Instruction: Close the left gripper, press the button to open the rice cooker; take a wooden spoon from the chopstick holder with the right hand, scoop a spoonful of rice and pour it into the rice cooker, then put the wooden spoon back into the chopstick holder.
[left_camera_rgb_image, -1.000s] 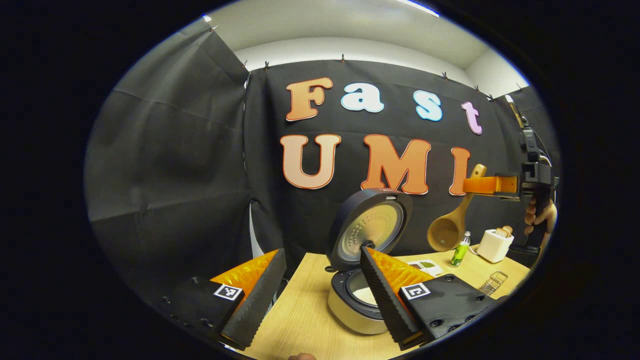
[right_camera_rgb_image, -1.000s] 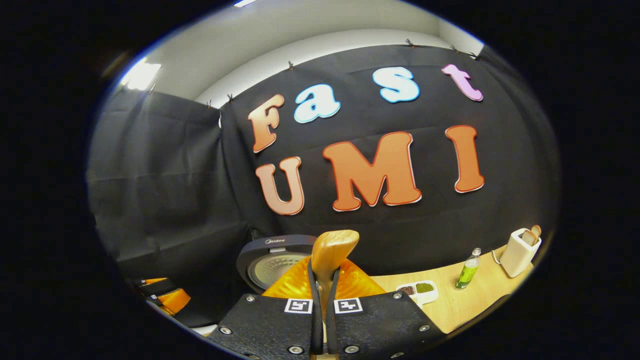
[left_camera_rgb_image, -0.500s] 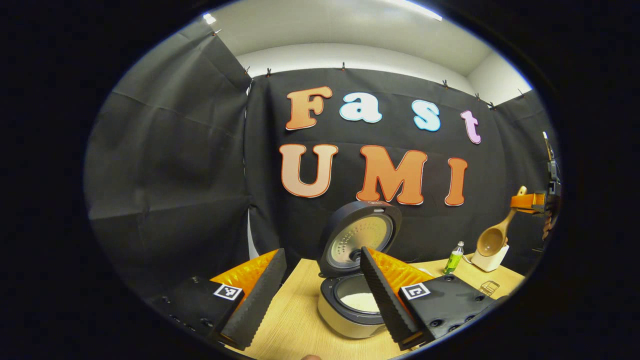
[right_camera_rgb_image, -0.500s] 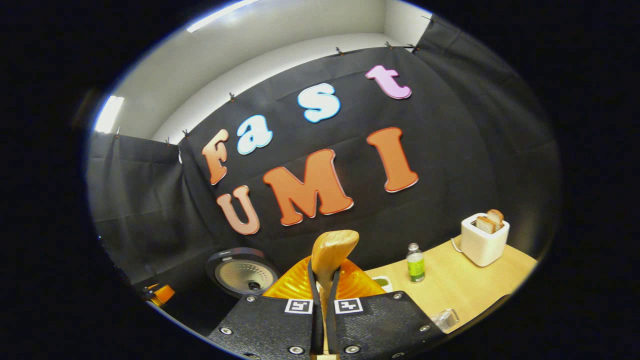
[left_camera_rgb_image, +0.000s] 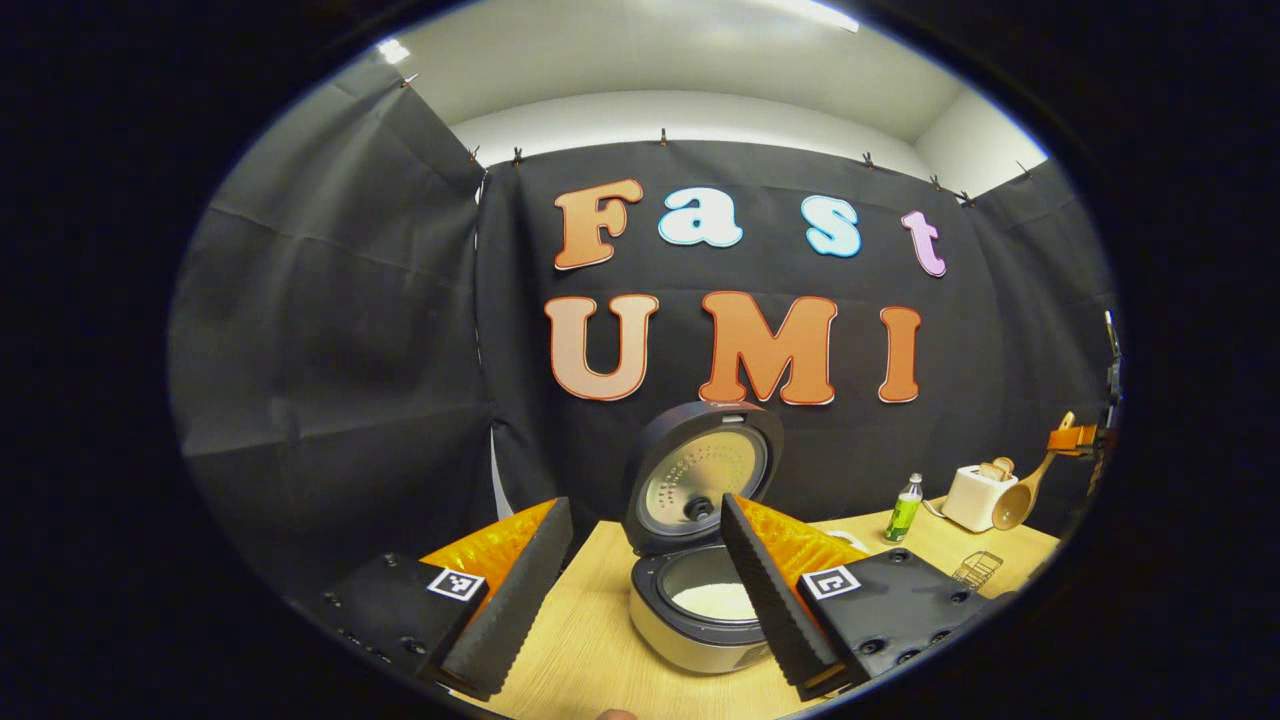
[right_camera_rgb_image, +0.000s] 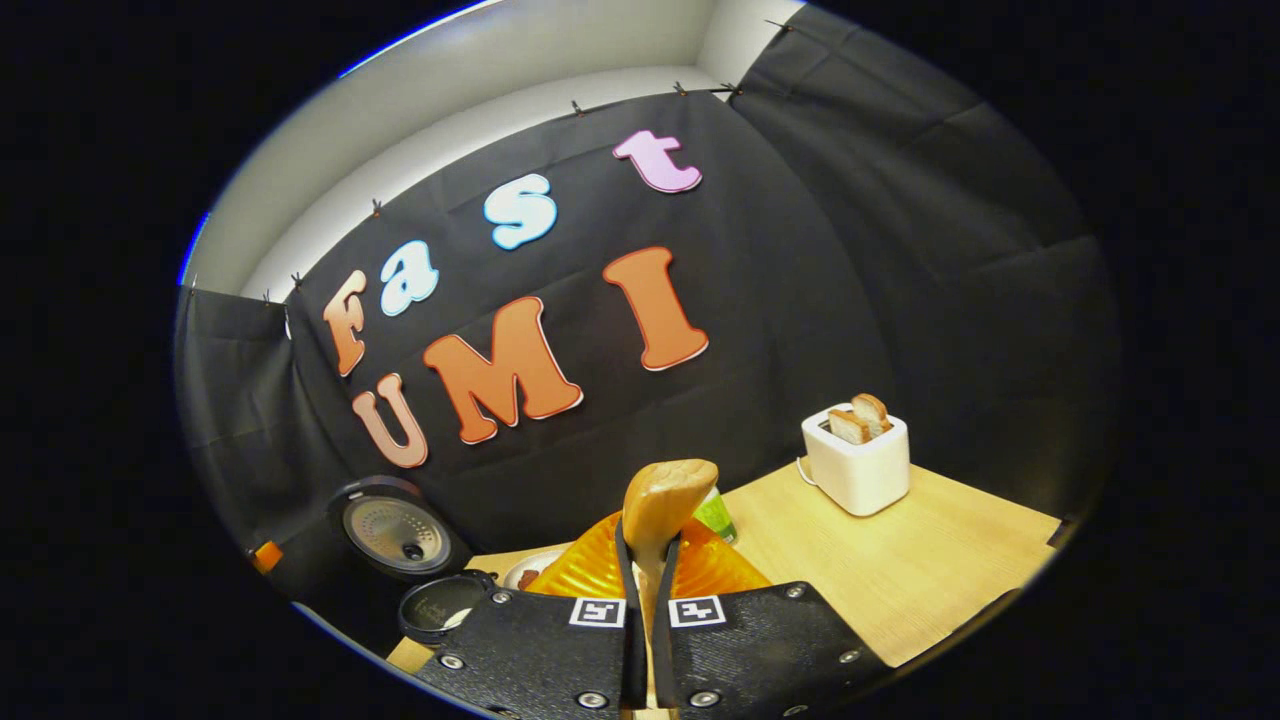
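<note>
The rice cooker (left_camera_rgb_image: 690, 625) stands on the table with its lid (left_camera_rgb_image: 700, 475) raised and white rice (left_camera_rgb_image: 712, 600) inside. My left gripper (left_camera_rgb_image: 645, 505) is open just in front of it, with nothing between its fingers. At the far right my right gripper (left_camera_rgb_image: 1075, 438) carries the wooden spoon (left_camera_rgb_image: 1018, 503), bowl hanging down near the toaster. In the right gripper view, that gripper (right_camera_rgb_image: 648, 545) is shut on the spoon's handle (right_camera_rgb_image: 665, 500), which sticks up between the fingers. The open cooker (right_camera_rgb_image: 435, 605) sits low at the left there.
A white toaster (right_camera_rgb_image: 855, 460) with bread stands on the wooden table (right_camera_rgb_image: 930, 570) at the right. A green bottle (left_camera_rgb_image: 904, 508) stands left of it. A small wire holder (left_camera_rgb_image: 977, 568) sits near the table's front right. A small dish (right_camera_rgb_image: 530, 572) lies beside the cooker.
My right gripper has carried the spoon to the right and lower, away from the cooker toward the toaster. Its view has swung rightward. The left gripper stays open.
</note>
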